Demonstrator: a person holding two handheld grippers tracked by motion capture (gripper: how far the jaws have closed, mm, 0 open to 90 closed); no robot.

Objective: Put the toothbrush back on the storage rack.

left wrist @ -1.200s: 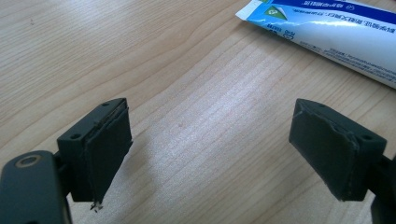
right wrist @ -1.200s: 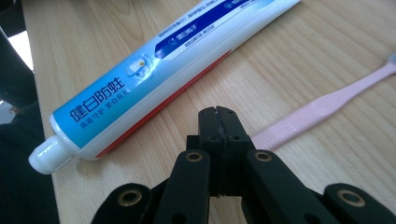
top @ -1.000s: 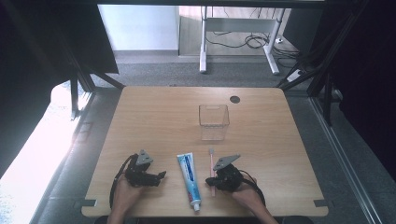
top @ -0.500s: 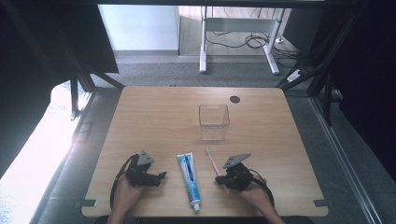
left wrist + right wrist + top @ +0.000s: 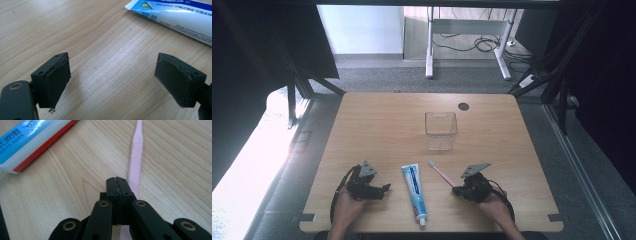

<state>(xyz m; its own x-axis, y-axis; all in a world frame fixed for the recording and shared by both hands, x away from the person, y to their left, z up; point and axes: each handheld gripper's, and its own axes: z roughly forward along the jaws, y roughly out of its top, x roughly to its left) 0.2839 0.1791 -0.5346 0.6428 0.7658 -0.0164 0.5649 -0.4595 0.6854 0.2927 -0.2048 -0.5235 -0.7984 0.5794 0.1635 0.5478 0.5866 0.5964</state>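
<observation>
A clear, square-sided plastic container stood upright at the centre of the high view, a little above the middle, with nothing visible inside it; its thin walls let the wood grain show through.

Below it, at the lower centre of that view, lay a toothpaste tube, flat and soft-sided, white with a blue panel, its cap toward the bottom edge. In the right gripper view the tube filled the upper left corner, showing a red stripe along one edge and blue print with Chinese characters; in the left gripper view its crimped end sat at the upper right, bearing a small green emblem and fine print too small to read.

A slim pink toothbrush lay slanted just right of the tube, head toward the upper left. The right gripper, at the lower right of the high view, had its jaws pressed together; in its own view the toothbrush handle, ribbed along part of its length, ran up just right of the closed tips, and whether it was pinched I cannot tell.

The left gripper, at the lower left, held its flat, dark pads spread wide over bare table, a pale wood-grain board with a round hole near its upper right.
</observation>
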